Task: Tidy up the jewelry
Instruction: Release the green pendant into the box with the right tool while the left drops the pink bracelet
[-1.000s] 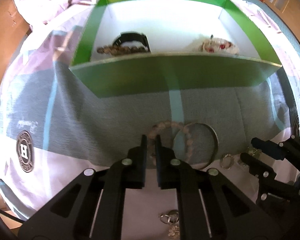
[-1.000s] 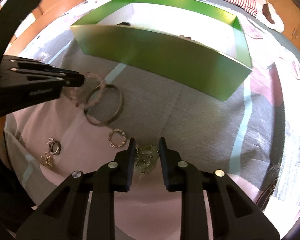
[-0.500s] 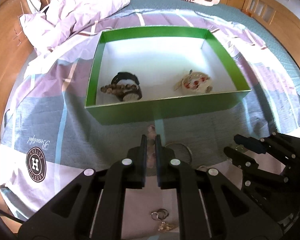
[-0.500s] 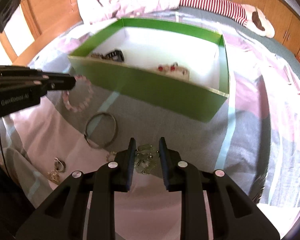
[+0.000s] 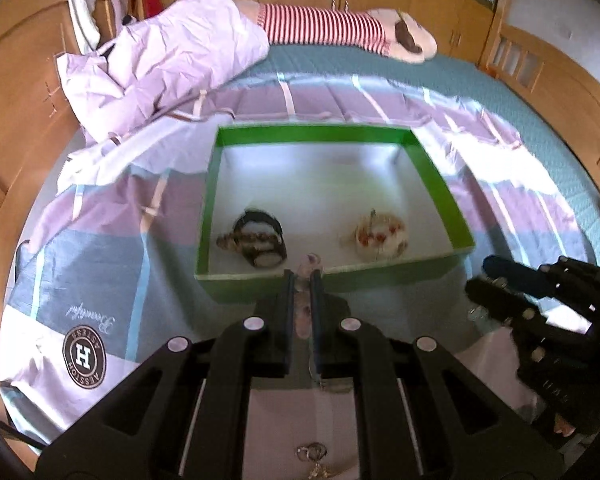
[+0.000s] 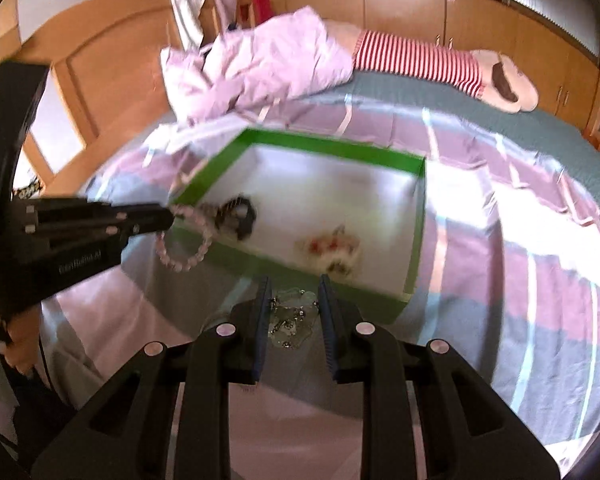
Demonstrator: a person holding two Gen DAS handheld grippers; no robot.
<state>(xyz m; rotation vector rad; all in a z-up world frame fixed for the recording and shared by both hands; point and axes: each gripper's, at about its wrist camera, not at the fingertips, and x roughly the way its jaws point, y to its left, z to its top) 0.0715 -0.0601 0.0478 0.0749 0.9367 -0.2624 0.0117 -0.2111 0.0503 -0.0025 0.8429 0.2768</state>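
Soft bedding (image 5: pixel 100 248) surrounds the green box (image 5: pixel 332 276); left gripper (image 6: pixel 168 218) pinches a dangling pink bead bracelet (image 6: pixel 182 256), right gripper (image 6: pixel 294 312) clamps a glittery cluster (image 6: pixel 292 316); either could snag the near wall or slip short

A crumpled lilac duvet (image 5: pixel 168 56) lies beside what looks like a red-striped pillow (image 5: pixel 324 30) on the bed.

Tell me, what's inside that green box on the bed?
Inside the green box lie a black watch with a brown bead bracelet, and a pale red-dotted jewelry heap. The near wall hides the floor strip behind it.
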